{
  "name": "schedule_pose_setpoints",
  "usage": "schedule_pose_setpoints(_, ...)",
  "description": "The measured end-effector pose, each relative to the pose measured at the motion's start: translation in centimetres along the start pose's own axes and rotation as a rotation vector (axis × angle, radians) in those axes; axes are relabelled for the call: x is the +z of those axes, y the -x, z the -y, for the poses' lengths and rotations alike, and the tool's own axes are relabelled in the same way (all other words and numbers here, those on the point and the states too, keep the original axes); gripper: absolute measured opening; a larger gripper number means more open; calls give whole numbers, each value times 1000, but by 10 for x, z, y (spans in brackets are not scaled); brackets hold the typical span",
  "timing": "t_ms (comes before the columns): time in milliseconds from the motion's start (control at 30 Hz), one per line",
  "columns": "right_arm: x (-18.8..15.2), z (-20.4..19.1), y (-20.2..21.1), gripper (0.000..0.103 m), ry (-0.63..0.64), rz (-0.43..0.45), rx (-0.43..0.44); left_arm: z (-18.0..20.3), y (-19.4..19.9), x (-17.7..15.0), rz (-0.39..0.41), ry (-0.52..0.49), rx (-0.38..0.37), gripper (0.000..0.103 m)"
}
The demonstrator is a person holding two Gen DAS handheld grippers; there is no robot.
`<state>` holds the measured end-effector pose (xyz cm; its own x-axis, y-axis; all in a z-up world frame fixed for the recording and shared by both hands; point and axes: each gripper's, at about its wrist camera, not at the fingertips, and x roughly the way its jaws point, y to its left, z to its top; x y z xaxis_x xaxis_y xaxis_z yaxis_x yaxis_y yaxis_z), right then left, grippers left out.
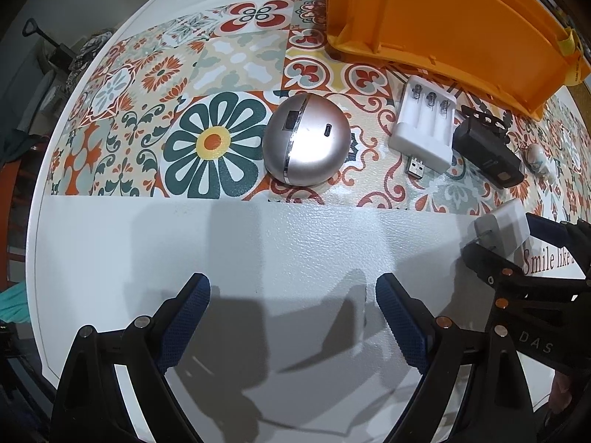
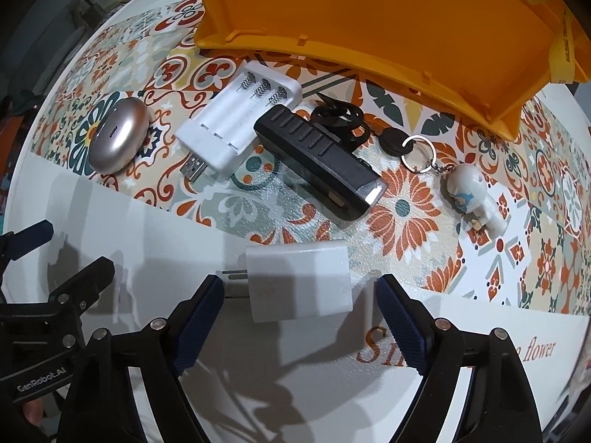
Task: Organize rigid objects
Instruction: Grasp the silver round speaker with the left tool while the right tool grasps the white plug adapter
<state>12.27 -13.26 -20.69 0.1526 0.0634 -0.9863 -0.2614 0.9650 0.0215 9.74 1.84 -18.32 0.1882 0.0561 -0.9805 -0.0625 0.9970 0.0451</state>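
White and round, the table (image 1: 110, 243) wears a band of patterned tile print in orange, teal and yellow across its far half, with red script at its near edge. Dim room clutter lies beyond the rim at 9 to 10 o'clock in the left wrist view, too dark to name.

Left to right on the print: a silver egg-shaped device (image 1: 307, 139) at 12 o'clock of the left claw (image 1: 291, 317), well apart from it; a white battery charger (image 2: 240, 122) with three empty slots and a USB plug; touching it, a black oblong gadget (image 2: 317, 158); then a key on a ring chained to a small white figurine (image 2: 474, 195) at 2 o'clock in the right wrist view. An orange bin (image 2: 369, 26) stands behind them all at 12 to 1 o'clock.

A white plug adapter (image 2: 299, 280) lies at the edge of the print, between the spread fingers of the right claw (image 2: 297, 317); contact cannot be told.

Both claws gape wide, the left holding nothing.
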Motion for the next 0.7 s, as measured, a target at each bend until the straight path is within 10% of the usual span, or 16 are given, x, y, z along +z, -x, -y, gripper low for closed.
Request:
schedule_pose_setpoints(267,0,-4,9,62,10,21,-8,-1,0,2,13,-2,-5,92)
schedule_pose_setpoints(700,-3,-5,26,62,-40,25,51,-9,8,21,88,-66,-15,92)
